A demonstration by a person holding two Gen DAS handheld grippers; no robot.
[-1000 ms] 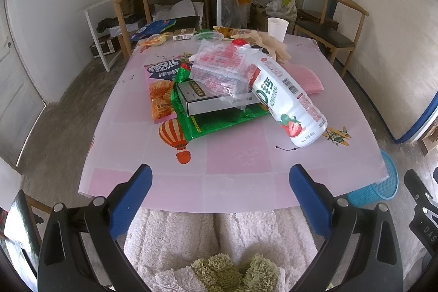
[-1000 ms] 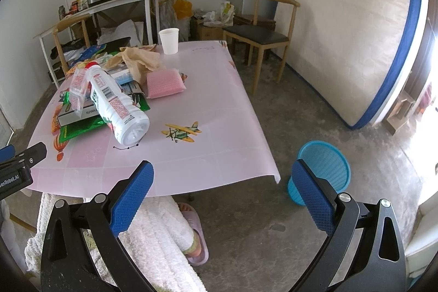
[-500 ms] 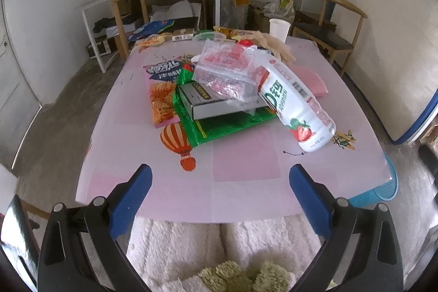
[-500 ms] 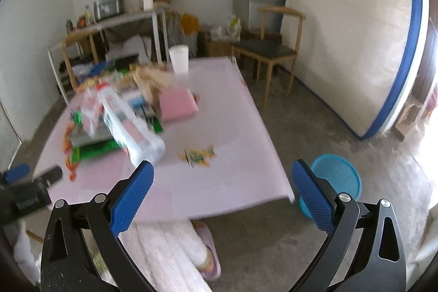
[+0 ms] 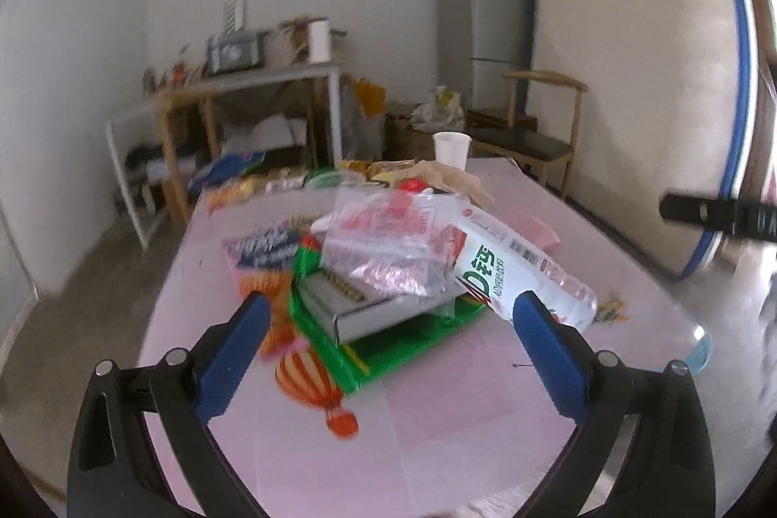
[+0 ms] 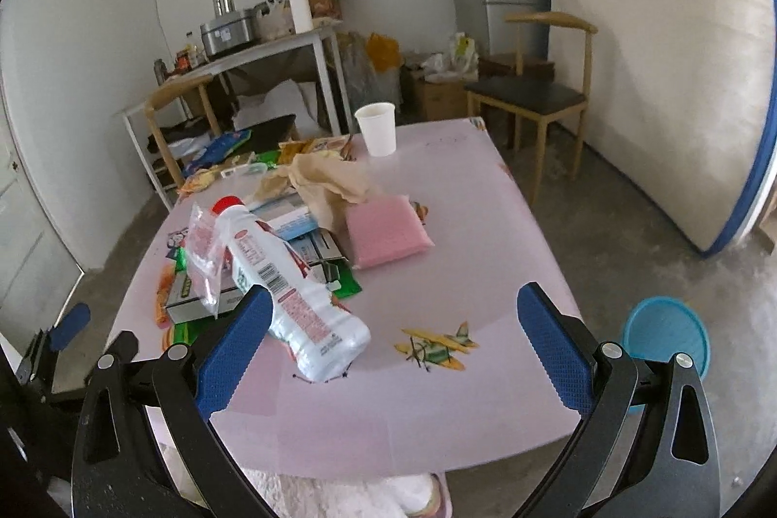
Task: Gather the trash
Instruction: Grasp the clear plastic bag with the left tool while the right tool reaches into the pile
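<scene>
One bottle (image 6: 291, 290), lying base-first toward the empty, wide-open right gripper (image 6: 388, 333), just ahead-left of it; left gripper (image 5: 388, 333) likewise open, faces the box (image 5: 359, 304).

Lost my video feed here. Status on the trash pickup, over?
Both hand-held grippers, left and right, open, empty. Bottle lying on the trash pile, untouched. Blue bin on floor right of table. Path clear.

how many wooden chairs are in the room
2. One wooden chair with a dark seat stands right of the table's far end, in front of the fridge. The other chair is at the far left corner, by the white shelf table, partly hidden by clutter. More could be out of view.
</scene>
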